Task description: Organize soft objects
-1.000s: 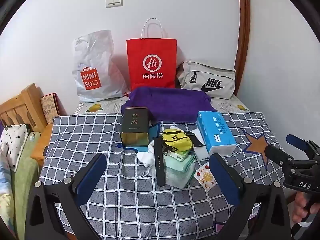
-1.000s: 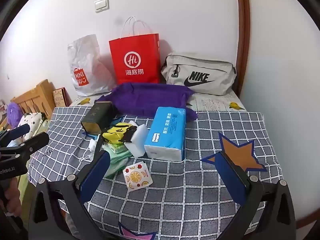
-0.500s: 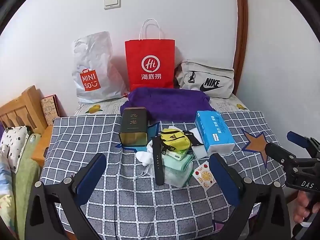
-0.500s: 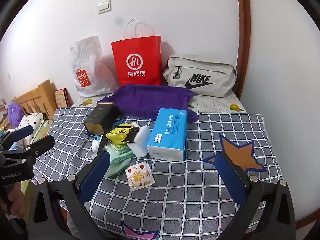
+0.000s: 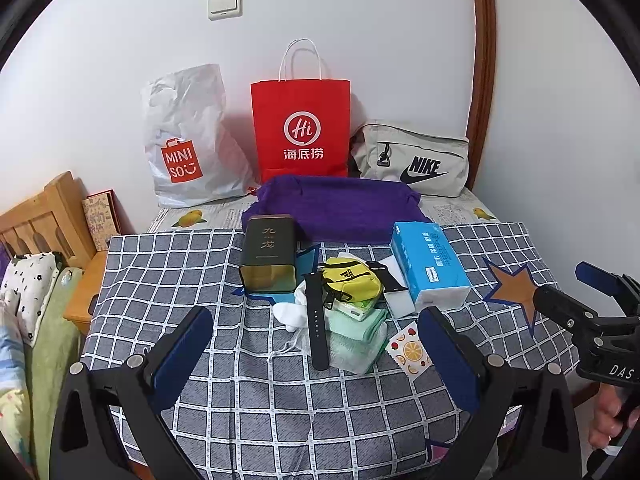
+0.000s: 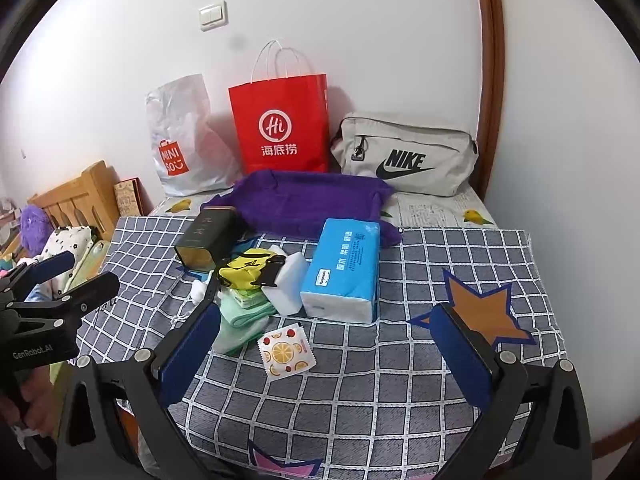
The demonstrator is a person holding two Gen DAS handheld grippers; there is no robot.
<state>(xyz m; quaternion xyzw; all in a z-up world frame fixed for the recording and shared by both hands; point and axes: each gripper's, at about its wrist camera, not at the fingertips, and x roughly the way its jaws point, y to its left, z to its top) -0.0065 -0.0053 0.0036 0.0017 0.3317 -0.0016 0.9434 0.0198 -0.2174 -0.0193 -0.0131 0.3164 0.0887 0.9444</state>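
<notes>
A pile sits mid-table on the checked cloth [image 5: 168, 280]: a yellow pouch [image 5: 352, 284], mint-green cloths [image 5: 356, 326], a white sock [image 5: 290, 314], a black watch strap [image 5: 316, 328], a white sponge [image 6: 286, 282] and a blue tissue pack [image 5: 430, 266]. A fruit-print packet [image 6: 286, 350] lies in front. Behind lies a purple towel [image 5: 340, 204]. My left gripper [image 5: 316, 352] hangs open just before the pile, holding nothing. My right gripper [image 6: 328, 348] is open too, over the packet and empty.
A dark tea tin [image 5: 270, 256] lies left of the pile. Along the wall stand a white Miniso bag [image 5: 184, 140], a red paper bag [image 5: 302, 128] and a grey Nike bag [image 5: 412, 160]. A wooden headboard [image 5: 40, 216] and bedding are at left.
Both grippers have shifted slightly right and a little closer to the pile; their jaws stay open. Nothing on the table has moved.
</notes>
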